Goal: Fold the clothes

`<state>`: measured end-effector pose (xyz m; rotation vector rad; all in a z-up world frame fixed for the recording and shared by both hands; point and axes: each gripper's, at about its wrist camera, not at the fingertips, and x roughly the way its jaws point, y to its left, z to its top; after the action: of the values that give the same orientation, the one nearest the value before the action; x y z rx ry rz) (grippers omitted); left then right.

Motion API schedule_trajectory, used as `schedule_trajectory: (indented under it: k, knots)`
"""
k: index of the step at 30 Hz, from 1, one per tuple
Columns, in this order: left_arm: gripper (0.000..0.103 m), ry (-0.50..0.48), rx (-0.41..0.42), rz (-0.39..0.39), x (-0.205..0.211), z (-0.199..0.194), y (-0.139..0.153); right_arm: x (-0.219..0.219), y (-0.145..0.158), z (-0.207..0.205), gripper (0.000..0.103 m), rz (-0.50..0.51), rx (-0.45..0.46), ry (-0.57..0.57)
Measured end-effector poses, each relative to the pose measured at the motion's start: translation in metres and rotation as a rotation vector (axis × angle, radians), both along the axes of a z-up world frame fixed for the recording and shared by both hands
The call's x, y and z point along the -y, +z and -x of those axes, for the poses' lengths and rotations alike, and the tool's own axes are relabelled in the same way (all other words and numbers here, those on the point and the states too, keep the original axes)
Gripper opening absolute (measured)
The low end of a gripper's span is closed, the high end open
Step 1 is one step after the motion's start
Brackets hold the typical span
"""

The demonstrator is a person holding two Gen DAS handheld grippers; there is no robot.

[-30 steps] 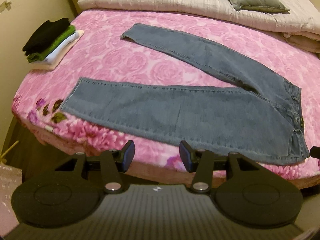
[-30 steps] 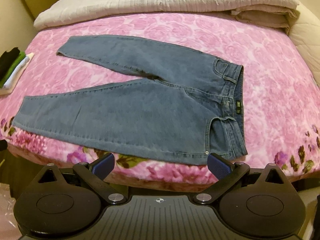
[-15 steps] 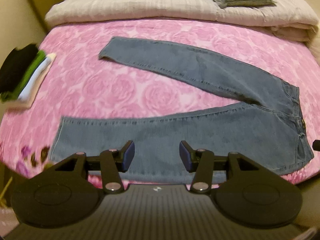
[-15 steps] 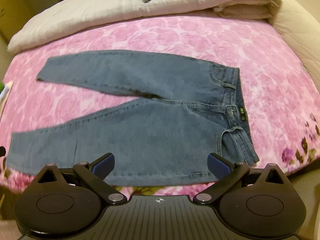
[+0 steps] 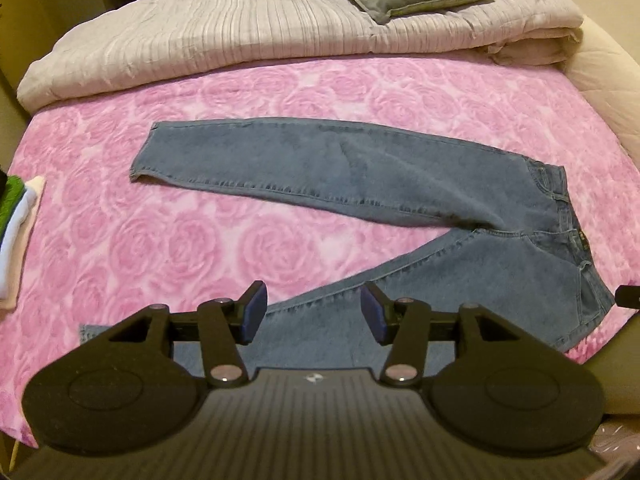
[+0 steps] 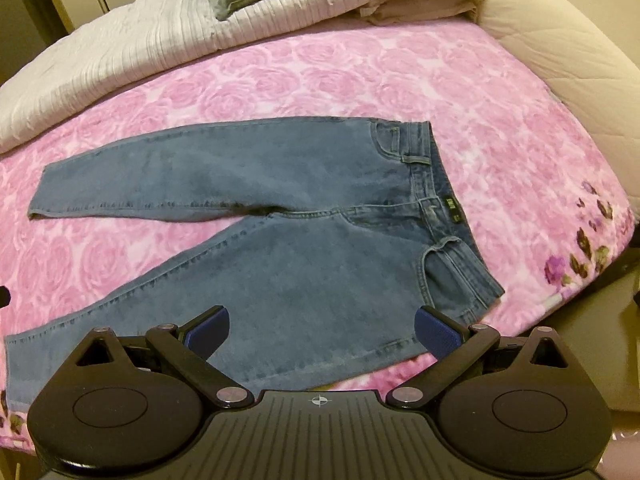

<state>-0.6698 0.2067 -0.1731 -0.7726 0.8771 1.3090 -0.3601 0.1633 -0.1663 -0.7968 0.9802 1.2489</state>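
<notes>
The jeans (image 5: pixel 352 176) are lying flat on the pink rose bedspread (image 5: pixel 168 240), legs splayed in a V, waistband toward the right side of the bed, the near leg running along the bed's front edge. The left tool (image 5: pixel 310 314) is hovering over that near leg with its jaws opening and nothing pinched between them; the right tool (image 6: pixel 322 332) is standing spread wide above the hip and near outer seam, also gripping nothing. Denim like this is looking heavy and fairly stiff, so it should be holding a crease well but dragging on the plush cover. I would be taking hold at the near hem and at the waistband corner, where the doubled seams give the pads something firm. A stack of folded clothes (image 5: pixel 16 236) is sitting at the left edge
</notes>
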Motion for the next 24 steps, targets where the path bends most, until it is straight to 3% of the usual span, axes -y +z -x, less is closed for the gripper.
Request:
schedule_trajectory:
  k: [13,24]
  knots:
    - [0.048,0.032,-0.020,0.056,-0.041,0.003,-0.022,-0.060,-0.032,-0.016,0.102,0.025,-0.009,0.075]
    - [0.048,0.029,-0.026,0.093,-0.110,-0.049,-0.049,-0.130,-0.059,-0.060,0.102,0.062,-0.052,0.122]
